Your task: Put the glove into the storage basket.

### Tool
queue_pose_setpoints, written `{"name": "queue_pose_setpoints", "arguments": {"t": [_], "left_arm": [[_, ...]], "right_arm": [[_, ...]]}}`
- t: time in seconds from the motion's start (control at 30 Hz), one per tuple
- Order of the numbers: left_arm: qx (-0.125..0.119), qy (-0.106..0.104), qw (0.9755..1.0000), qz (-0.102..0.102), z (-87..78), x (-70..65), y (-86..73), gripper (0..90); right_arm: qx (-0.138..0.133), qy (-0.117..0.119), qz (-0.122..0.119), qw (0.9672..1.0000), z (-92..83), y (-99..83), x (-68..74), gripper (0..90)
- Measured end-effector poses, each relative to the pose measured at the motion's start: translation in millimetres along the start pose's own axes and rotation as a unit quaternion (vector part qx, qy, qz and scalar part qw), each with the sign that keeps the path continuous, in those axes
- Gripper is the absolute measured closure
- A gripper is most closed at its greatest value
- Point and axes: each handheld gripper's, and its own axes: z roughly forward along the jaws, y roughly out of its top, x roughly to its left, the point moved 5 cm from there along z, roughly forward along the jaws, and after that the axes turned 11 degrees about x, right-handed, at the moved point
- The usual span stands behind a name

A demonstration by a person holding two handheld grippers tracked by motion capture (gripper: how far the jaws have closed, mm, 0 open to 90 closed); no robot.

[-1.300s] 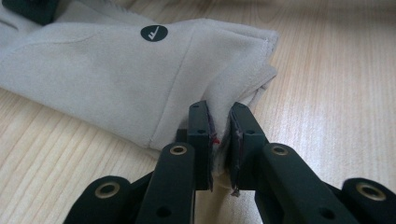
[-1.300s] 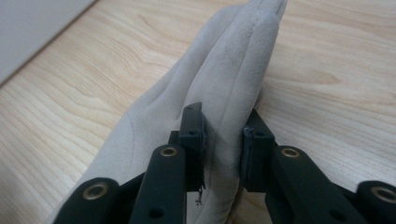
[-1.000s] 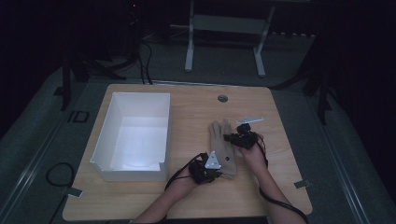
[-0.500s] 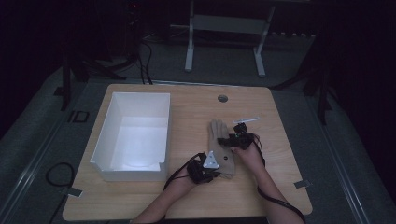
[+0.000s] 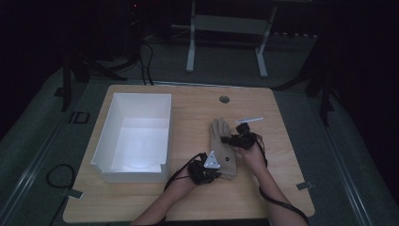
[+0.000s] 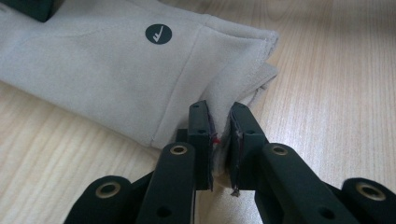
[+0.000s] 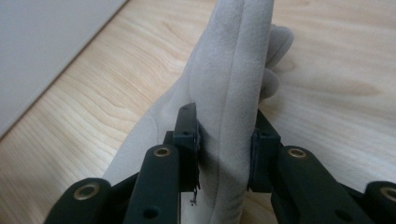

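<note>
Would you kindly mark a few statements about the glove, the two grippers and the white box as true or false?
1. The left gripper is shut on the cuff edge of the glove. True.
2. The glove lies inside the white box. False: it lies on the table, to the right of the box.
3. The right gripper has a fold of the glove between its jaws. True; they have just been closing.
4. The white box holds several things. False: nothing can be seen in it.
5. The glove bears a dark round mark. True.
</note>
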Motion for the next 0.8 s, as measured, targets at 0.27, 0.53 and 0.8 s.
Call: {"name": "queue_pose_setpoints", "arguments": {"t": [0.27,0.53,0.8], "left_arm": [[-0.007,0.005,0.9999,0.006,-17.8,0.0,11.4,81.4],[-0.016,0.018,0.9996,0.016,-42.7,-1.8,23.5,81.4],[-0.022,0.031,0.9989,0.028,-73.6,-1.8,37.6,81.4]], "right_arm": [[-0.022,-0.005,-0.015,0.9996,-25.3,11.7,8.5,70.6],[-0.044,0.009,-0.020,0.9988,-51.6,22.3,16.1,70.6],[-0.068,0.004,-0.034,0.9971,-80.8,39.0,30.6,70.6]]}}
